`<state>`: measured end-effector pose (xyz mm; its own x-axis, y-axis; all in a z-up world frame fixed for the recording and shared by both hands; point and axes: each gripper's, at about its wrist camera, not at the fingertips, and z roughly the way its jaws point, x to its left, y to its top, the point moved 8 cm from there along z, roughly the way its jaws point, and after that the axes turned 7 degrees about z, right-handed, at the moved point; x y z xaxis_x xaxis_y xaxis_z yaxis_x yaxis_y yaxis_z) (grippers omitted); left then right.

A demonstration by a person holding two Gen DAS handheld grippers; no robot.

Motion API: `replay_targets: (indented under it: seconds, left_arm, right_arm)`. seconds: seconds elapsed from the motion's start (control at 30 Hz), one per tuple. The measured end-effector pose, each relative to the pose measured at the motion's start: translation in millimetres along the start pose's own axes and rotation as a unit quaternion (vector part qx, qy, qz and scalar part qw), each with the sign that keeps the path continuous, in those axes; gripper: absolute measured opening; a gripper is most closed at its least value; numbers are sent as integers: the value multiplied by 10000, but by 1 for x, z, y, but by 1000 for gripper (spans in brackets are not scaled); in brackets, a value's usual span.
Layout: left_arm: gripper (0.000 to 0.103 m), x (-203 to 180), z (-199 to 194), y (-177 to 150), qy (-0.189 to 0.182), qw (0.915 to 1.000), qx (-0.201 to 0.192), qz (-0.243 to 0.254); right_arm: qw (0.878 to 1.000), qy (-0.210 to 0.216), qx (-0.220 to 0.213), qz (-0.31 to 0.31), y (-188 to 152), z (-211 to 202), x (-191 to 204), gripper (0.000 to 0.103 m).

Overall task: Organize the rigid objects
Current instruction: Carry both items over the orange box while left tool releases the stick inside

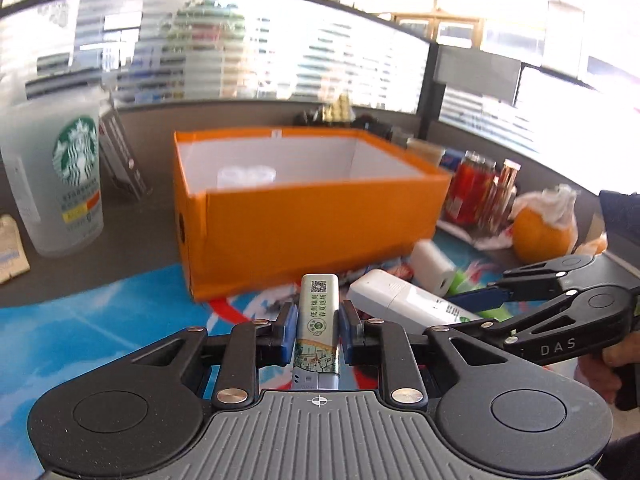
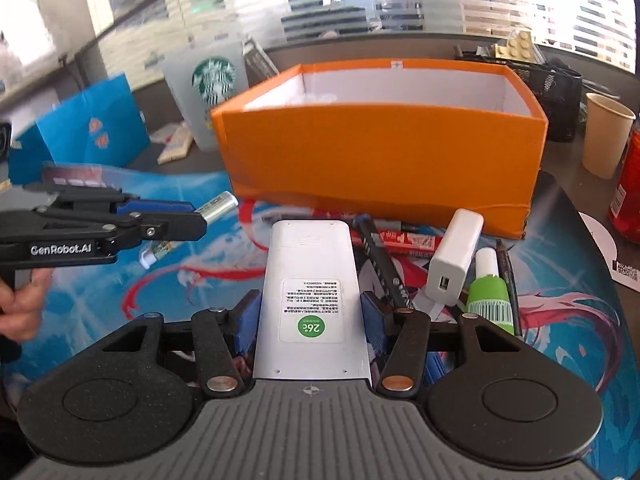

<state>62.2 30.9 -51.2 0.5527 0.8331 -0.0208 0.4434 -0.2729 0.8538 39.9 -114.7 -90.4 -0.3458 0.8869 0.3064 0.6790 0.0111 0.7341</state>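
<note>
Nearest our left wrist camera, our left gripper (image 1: 318,330) is clamping a slim lighter (image 1: 319,320) with green print, its blue pads (image 1: 289,334) pressing both flanks and the lighter pointing toward the orange box (image 1: 312,216). Nearest the right wrist camera, our right gripper (image 2: 310,320) is closing its pads (image 2: 246,322) against the sides of a white remote (image 2: 310,292), label side up. We are holding both items over the colourful mat (image 2: 552,320), just short of the box, which is standing open with pale round items at its back. A white charger (image 2: 454,258), a green-capped tube (image 2: 490,292) and a black marker (image 2: 384,264) are lying just beside the remote. A Starbucks cup (image 1: 60,176) is standing left of the box.
</note>
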Motion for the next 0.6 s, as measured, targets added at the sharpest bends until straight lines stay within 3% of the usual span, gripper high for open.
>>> replay_targets:
  seconds: [0.6]
  left_arm:
    - [21,-5,-19,100,224,9961,-705,478]
  right_arm:
    - [9947,-86,-987,-278,86,-46,5,50]
